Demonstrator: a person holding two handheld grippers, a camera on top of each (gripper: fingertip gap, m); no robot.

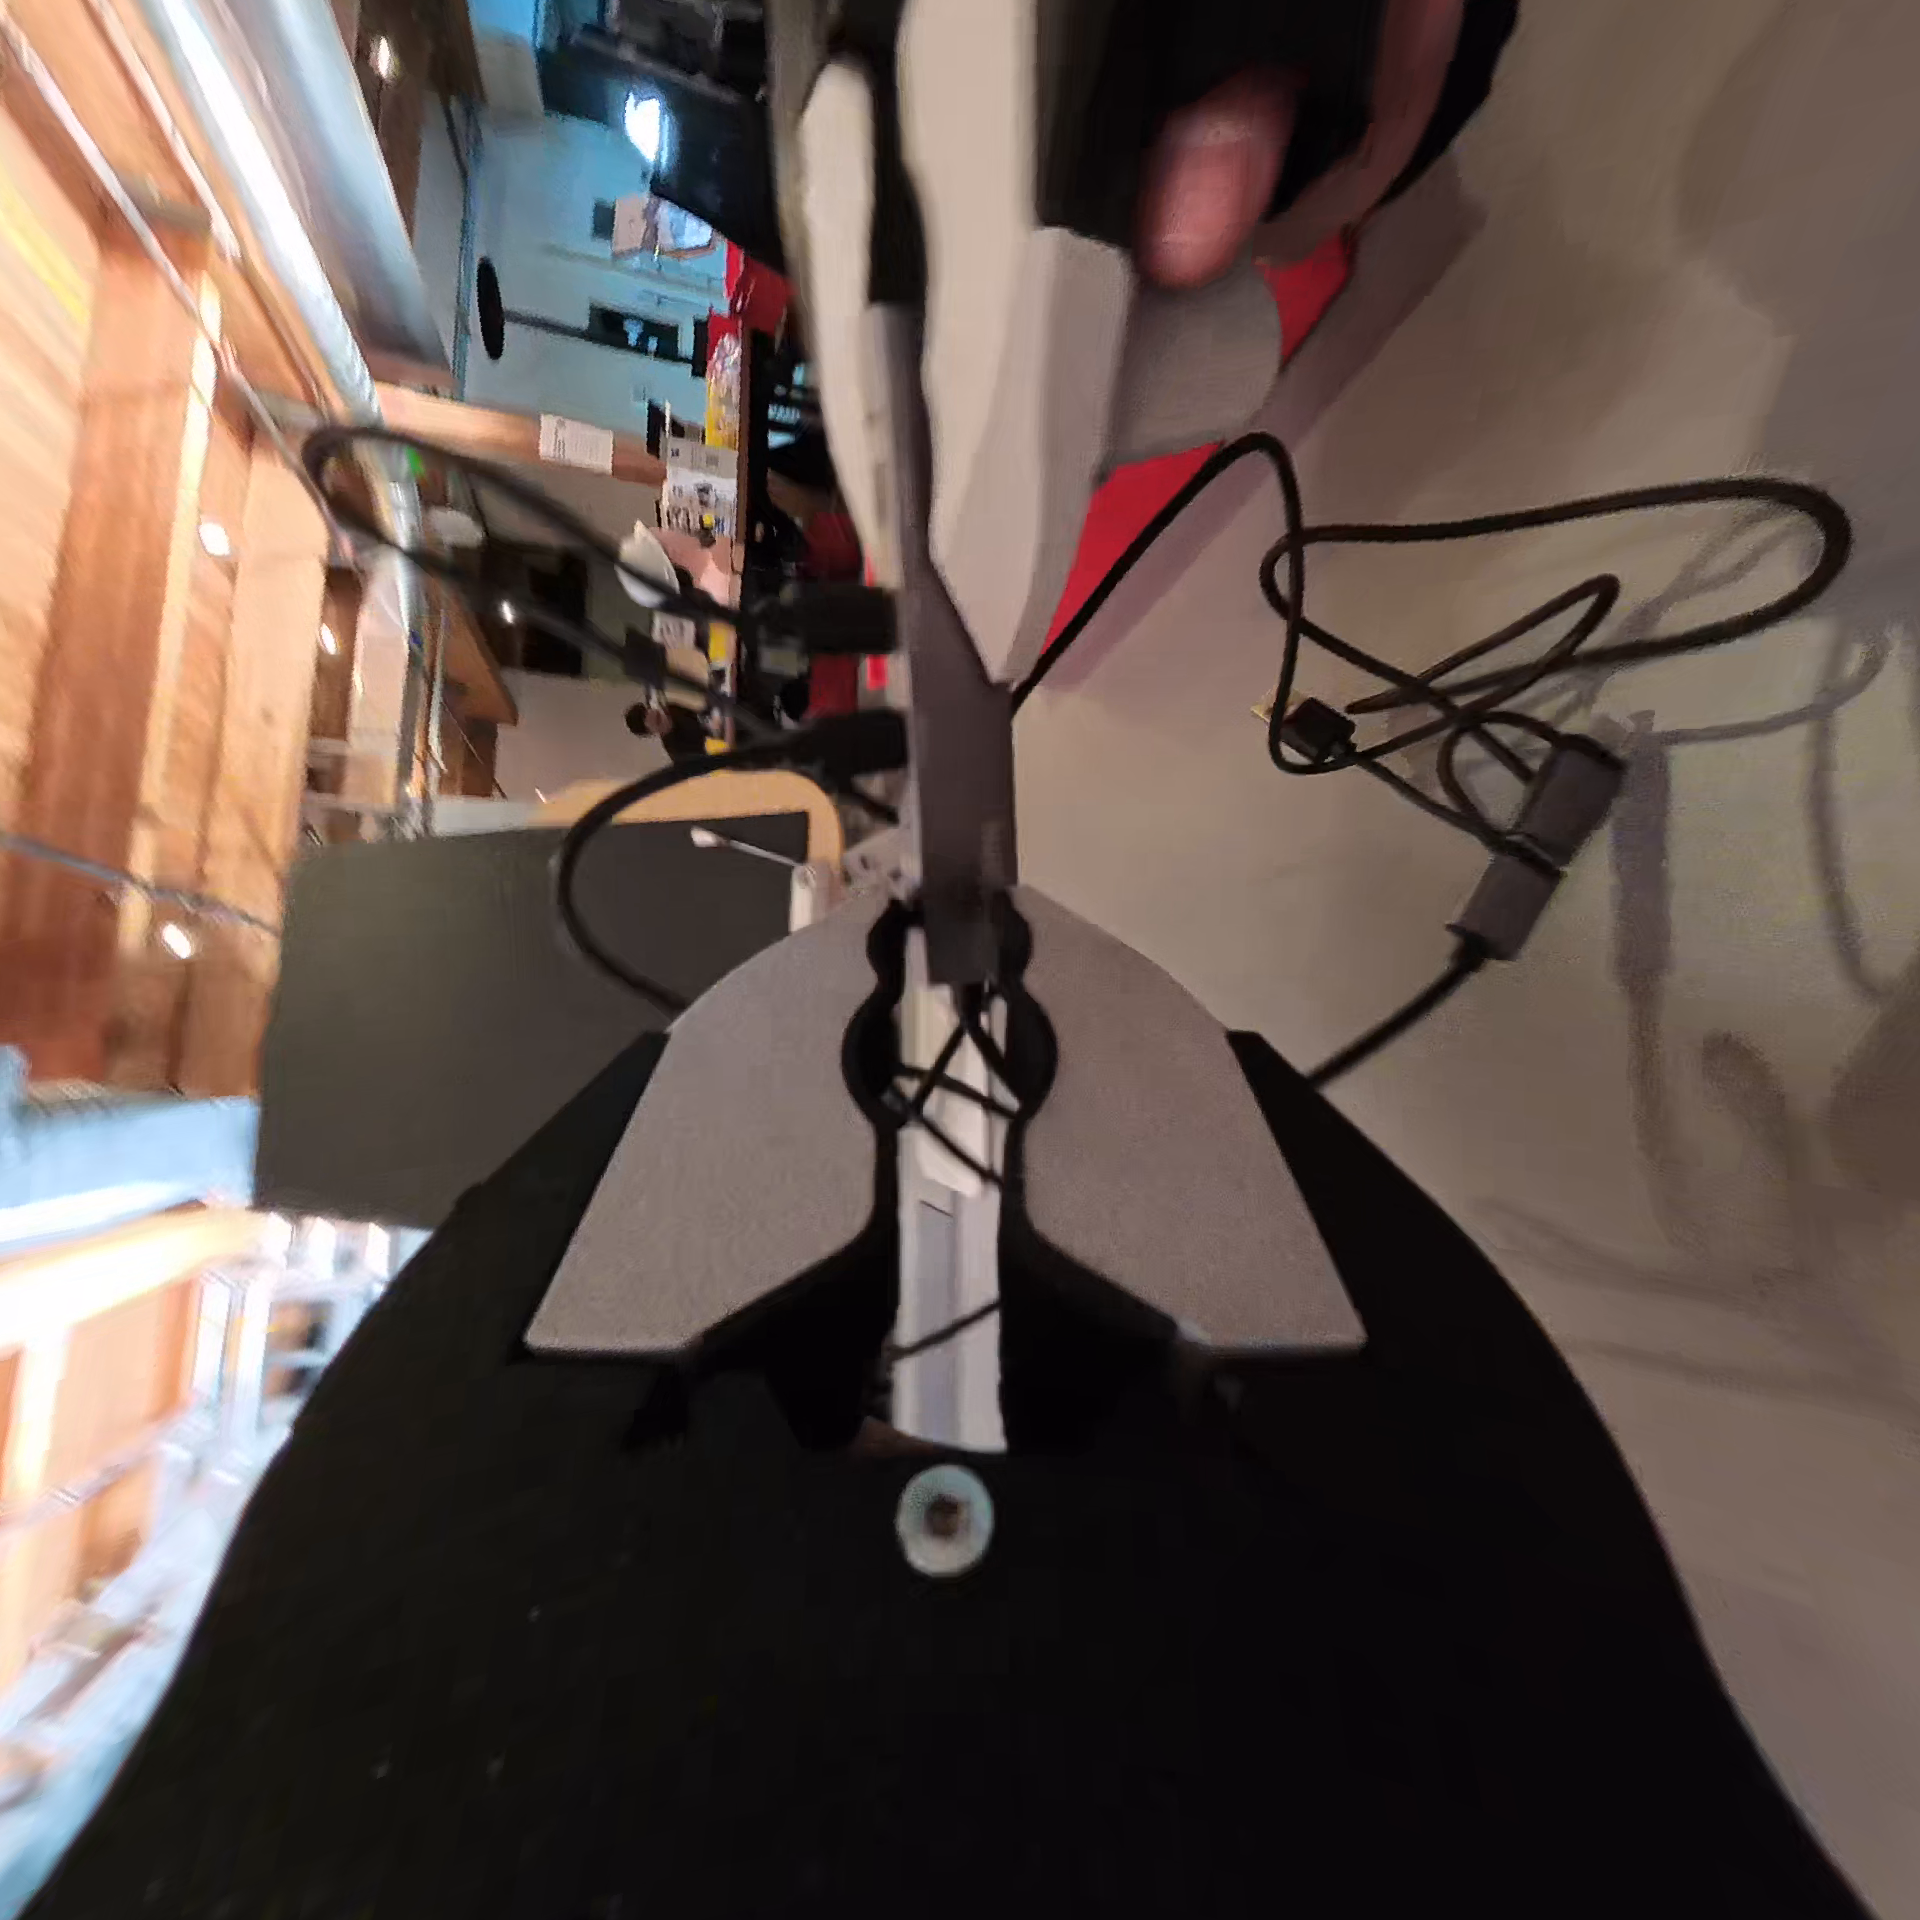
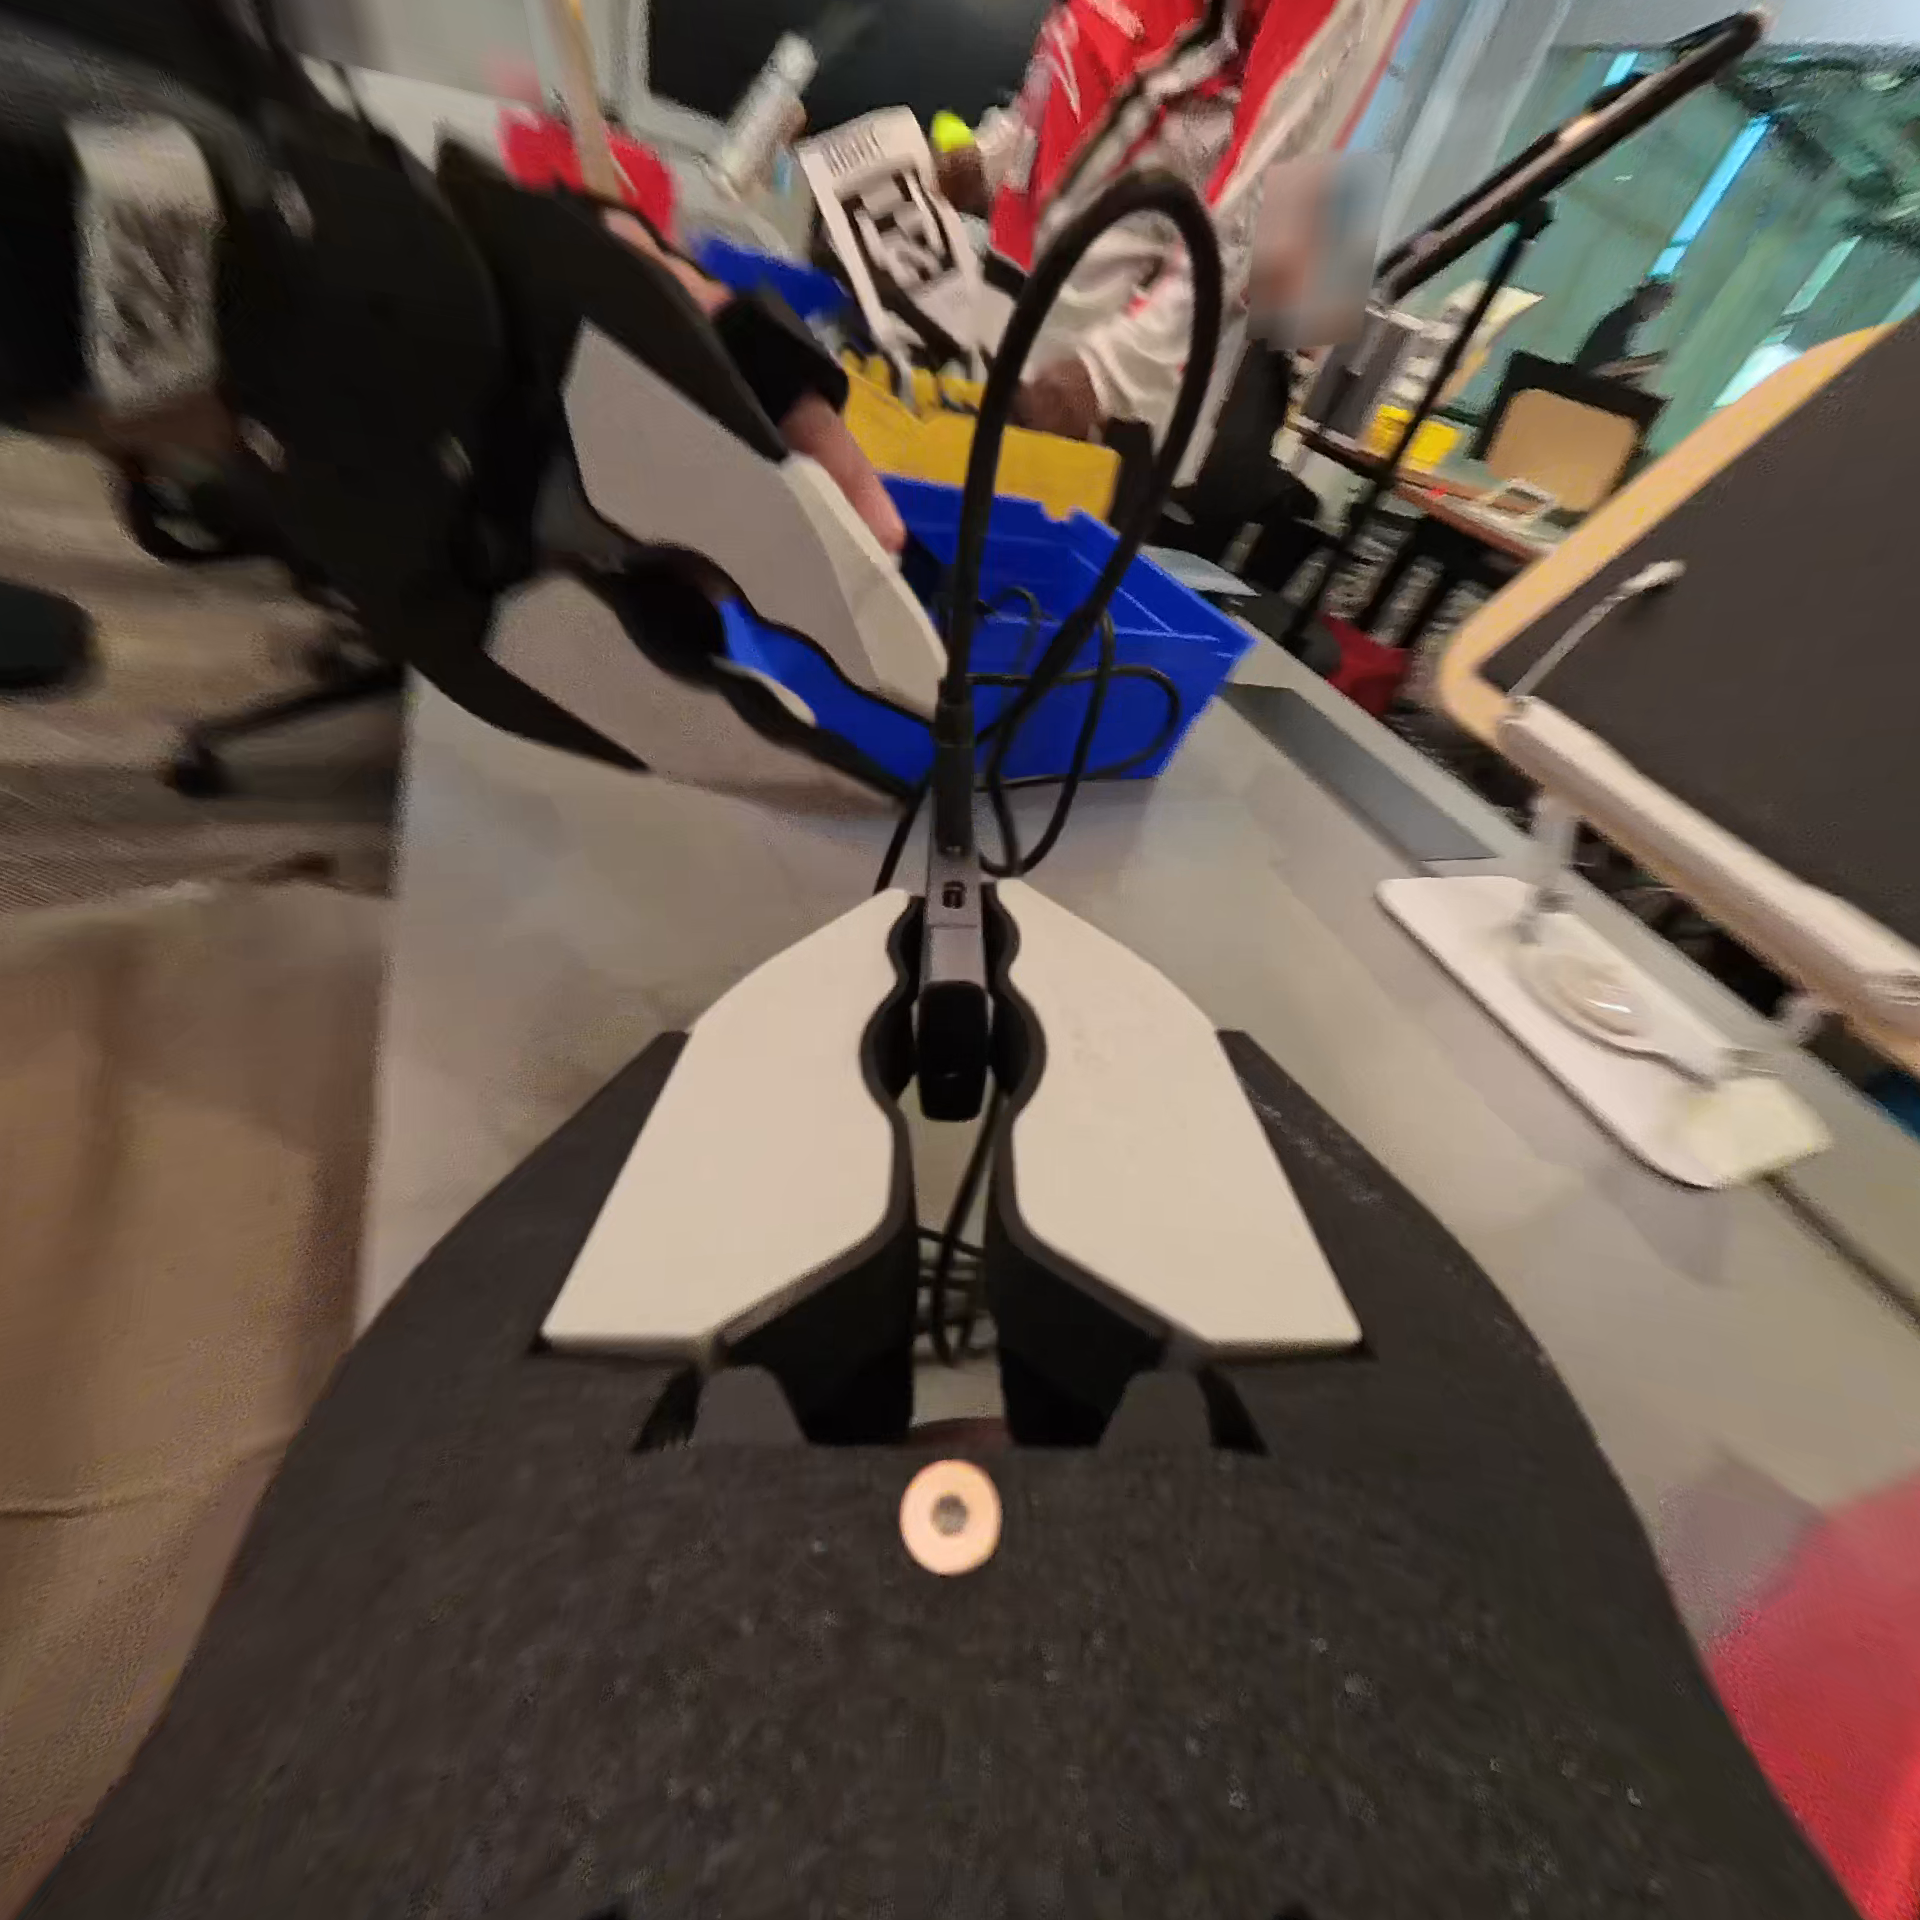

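- The left gripper [image 1: 951, 935], grey-padded, is closed to a narrow slit on the near end of a flat dark-grey adapter bar [image 1: 961, 769]; the wrist view is rolled sideways.
- The right gripper [image 2: 951, 935] is likewise nearly closed, clamping a black cable plug [image 2: 951, 1049] at the bar's end [image 2: 948, 914], its thick black cable [image 2: 1039, 312] arching upward.
- In the right view the left gripper [image 2: 862, 727] reaches in from the left, a hand [image 2: 842, 468] on it.
- Thin black cables [image 1: 1455, 665] trail over the pale tabletop [image 1: 1351, 1039], near a blue plastic bin [image 2: 1164, 644] at the far side.
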